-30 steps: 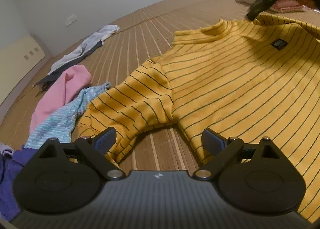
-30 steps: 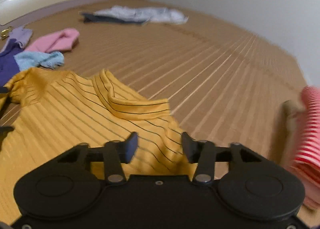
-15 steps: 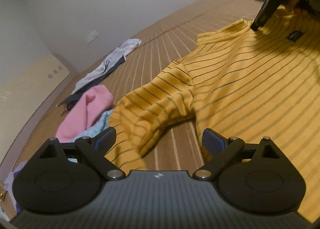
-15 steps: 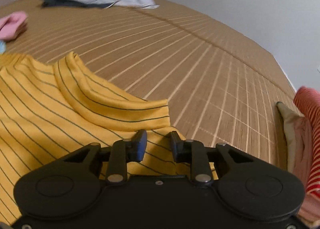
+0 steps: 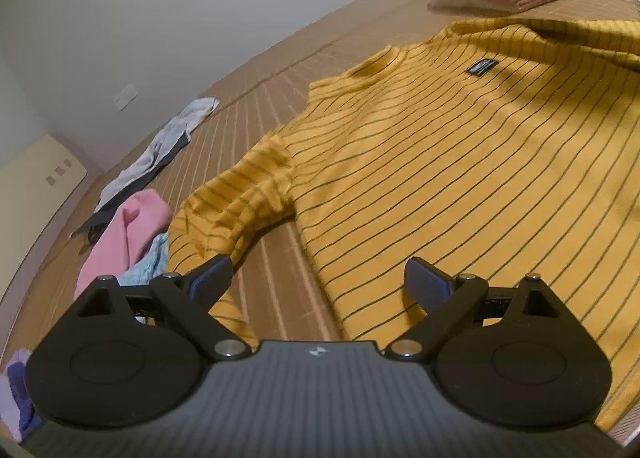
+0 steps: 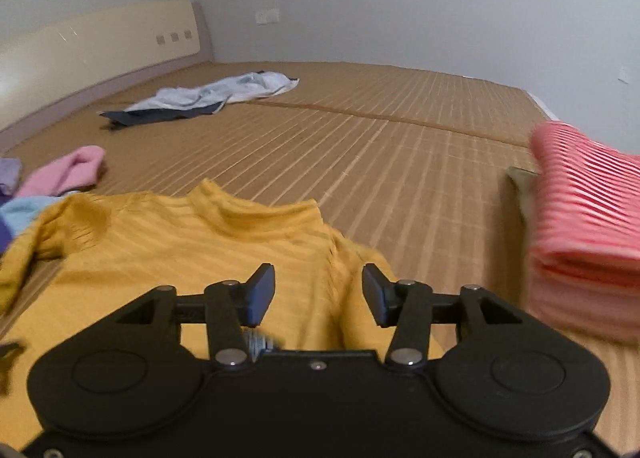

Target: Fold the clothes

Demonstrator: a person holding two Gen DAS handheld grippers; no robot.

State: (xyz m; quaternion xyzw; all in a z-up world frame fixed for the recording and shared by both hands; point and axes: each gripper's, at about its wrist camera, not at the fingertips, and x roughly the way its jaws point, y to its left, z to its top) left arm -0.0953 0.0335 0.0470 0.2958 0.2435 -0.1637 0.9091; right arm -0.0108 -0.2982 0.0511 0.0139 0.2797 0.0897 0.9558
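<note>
— Yellow, dark-striped sweater [image 5: 460, 162] spread flat on woven bamboo mat [image 5: 276, 290], filling left wrist view from 12 to 4 o'clock; collar toward 12, small dark label [image 5: 482, 67] near 1.
— Same sweater [image 6: 180, 242] in right wrist view at 9 to 6 o'clock, blurred, collar pointing to 12. And the left gripper [image 5: 318, 284]?
— Jaws spread wide, nothing between them; one fingertip [image 5: 210, 280] over the crumpled sleeve [image 5: 228, 214] at 9 o'clock, the other over the body's lower edge. Touching or not, cannot tell.
— Right gripper [image 6: 319, 294] likewise parted, holding nothing, hovering above the shoulder area.
— Elsewhere on the mat: pink garment [image 5: 128, 230] and pale blue knit [image 5: 148, 262] at 9 o'clock, just beside the sleeve; white and dark clothes [image 5: 160, 154] farther off toward 10.
— Folded pink-and-red striped stack [image 6: 588, 234] at 3 o'clock in right view, well apart from the sweater; cream headboard [image 6: 92, 46] toward 10.
</note>
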